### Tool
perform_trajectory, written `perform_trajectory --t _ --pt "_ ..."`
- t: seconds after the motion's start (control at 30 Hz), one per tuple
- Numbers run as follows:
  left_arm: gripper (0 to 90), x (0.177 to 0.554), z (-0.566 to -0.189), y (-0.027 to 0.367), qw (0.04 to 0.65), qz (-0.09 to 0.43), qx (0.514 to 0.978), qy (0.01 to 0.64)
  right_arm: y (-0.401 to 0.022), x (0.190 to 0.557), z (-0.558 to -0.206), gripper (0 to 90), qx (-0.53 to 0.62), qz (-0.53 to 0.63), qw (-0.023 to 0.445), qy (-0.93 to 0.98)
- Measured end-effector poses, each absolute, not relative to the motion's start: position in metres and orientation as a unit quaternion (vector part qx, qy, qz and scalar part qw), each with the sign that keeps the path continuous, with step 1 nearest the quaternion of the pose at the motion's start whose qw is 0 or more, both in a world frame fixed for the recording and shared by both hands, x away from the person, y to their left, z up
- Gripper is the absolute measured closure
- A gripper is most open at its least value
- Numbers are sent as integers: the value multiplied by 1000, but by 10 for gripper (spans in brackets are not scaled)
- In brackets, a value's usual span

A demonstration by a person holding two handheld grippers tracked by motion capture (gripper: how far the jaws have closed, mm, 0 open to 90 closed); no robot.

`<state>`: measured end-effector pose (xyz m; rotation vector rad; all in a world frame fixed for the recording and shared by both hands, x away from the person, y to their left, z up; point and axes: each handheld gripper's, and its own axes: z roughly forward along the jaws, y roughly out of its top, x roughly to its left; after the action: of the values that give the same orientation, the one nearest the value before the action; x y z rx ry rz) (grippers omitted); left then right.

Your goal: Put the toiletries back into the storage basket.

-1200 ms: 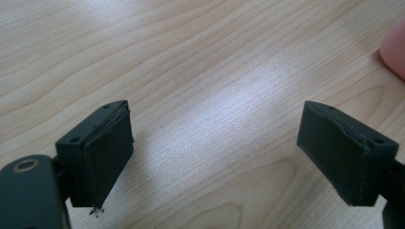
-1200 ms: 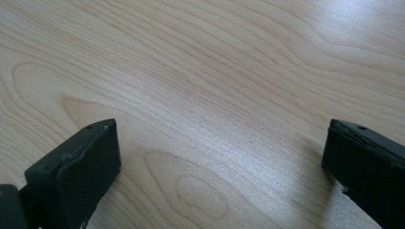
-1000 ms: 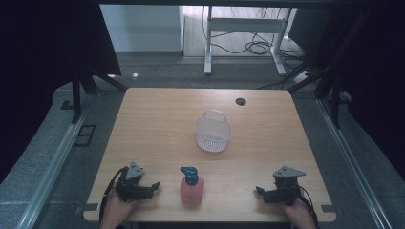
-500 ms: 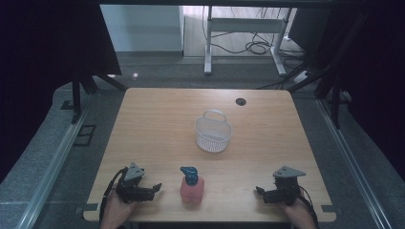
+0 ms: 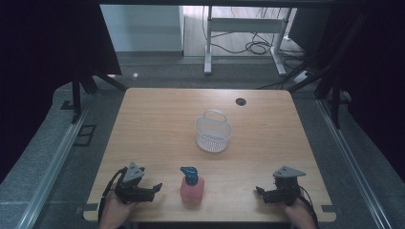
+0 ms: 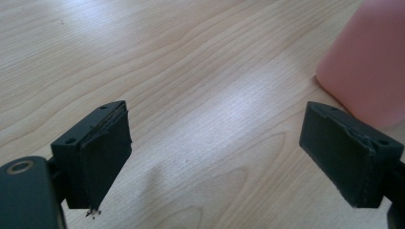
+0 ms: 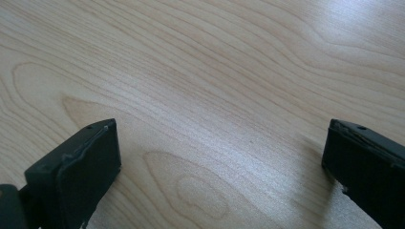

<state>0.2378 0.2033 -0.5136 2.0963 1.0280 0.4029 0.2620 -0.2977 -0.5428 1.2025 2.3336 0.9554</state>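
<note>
A pink bottle (image 5: 192, 190) with a blue cap stands upright near the table's front edge, between the two hands. My left gripper (image 5: 156, 187) rests on the wood just left of the bottle, open and pointing toward it. In the left gripper view that gripper (image 6: 234, 157) has bare wood between its jaws, and the pink bottle (image 6: 367, 67) rises at the upper right beyond one jaw. My right gripper (image 5: 259, 192) lies at the front right, open, pointing left. The right gripper view shows the same gripper (image 7: 224, 162) with nothing but wood grain between its jaws.
A white mesh basket (image 5: 213, 131) with a loop handle stands mid-table behind the bottle. A dark cable hole (image 5: 240, 101) sits near the far edge of the wooden table (image 5: 153, 124). Black curtains and metal floor rails flank both sides.
</note>
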Motion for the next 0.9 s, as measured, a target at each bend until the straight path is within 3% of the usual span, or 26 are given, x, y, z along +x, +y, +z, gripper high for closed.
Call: perform_trajectory --t 0.9 --pt "141 221 -484 196 414 115 822 375 -298 262 -543 0 424 337 173 823"
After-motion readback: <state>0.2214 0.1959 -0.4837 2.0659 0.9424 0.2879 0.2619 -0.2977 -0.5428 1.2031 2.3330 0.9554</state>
